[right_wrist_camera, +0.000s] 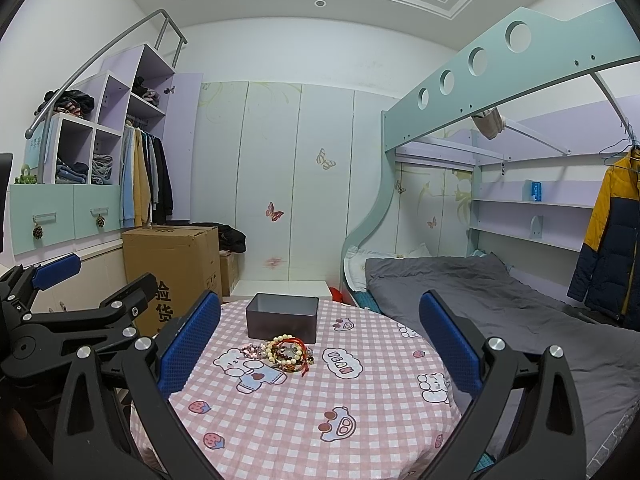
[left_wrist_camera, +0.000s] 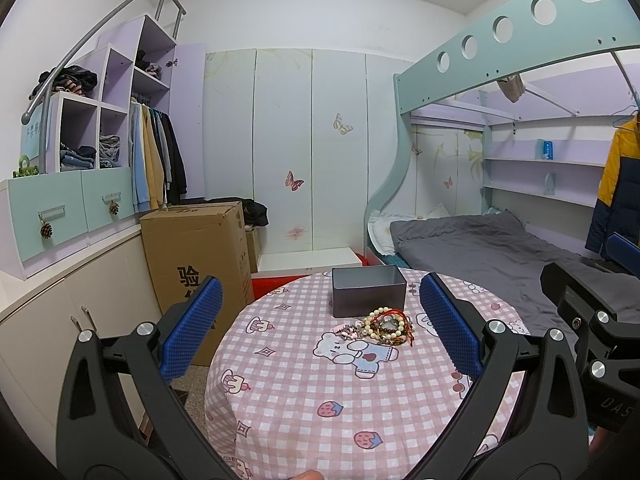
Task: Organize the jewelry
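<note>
A heap of bead bracelets and red cords (left_wrist_camera: 383,323) (right_wrist_camera: 285,353) lies on the round table with the pink checked cloth (left_wrist_camera: 304,392) (right_wrist_camera: 312,412). Just behind the heap stands an open grey metal box (left_wrist_camera: 368,290) (right_wrist_camera: 282,318), which looks empty. My left gripper (left_wrist_camera: 320,320) hovers over the near side of the table, open, with nothing between its blue pads. My right gripper (right_wrist_camera: 320,340) is open too and holds nothing. Both stay short of the jewelry. In the right wrist view the left gripper (right_wrist_camera: 60,280) appears at the left edge.
A large cardboard box (left_wrist_camera: 196,256) (right_wrist_camera: 172,268) stands on the floor left of the table. A bed with a grey cover (left_wrist_camera: 492,252) (right_wrist_camera: 500,300) lies to the right under a bunk frame. Cabinets and hanging clothes (left_wrist_camera: 156,156) line the left wall.
</note>
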Demonstrator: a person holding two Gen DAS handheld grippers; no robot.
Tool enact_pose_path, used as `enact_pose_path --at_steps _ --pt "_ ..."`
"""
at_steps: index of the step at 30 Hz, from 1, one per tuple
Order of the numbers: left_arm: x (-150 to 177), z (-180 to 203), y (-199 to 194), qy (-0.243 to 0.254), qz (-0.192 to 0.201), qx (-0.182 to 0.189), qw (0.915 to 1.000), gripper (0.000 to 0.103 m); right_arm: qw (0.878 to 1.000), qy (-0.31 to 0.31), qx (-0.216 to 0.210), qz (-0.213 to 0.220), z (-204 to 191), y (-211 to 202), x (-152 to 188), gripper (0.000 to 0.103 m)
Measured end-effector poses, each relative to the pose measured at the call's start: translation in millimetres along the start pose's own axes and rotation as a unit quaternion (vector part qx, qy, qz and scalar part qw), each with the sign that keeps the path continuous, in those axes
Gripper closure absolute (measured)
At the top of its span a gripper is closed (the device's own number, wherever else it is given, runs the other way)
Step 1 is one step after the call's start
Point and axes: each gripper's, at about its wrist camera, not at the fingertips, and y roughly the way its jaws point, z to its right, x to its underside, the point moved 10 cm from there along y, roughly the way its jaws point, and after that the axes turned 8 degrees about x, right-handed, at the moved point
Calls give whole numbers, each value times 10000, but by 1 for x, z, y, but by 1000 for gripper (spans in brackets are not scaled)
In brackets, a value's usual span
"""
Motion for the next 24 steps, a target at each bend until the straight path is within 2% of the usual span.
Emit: enact_pose_path --at_steps 11,17,24 --pt "3 -4 4 -15 -60 0 10000 6 10000 -46 36 -2 1 2 2 8" --pt "16 -3 25 25 -55 90 9999 6 10000 6 -73 -46 -1 15 10 8" --pt "30 -1 51 162 -348 56 9992 6 9995 -7 -156 -278 -8 40 26 8"
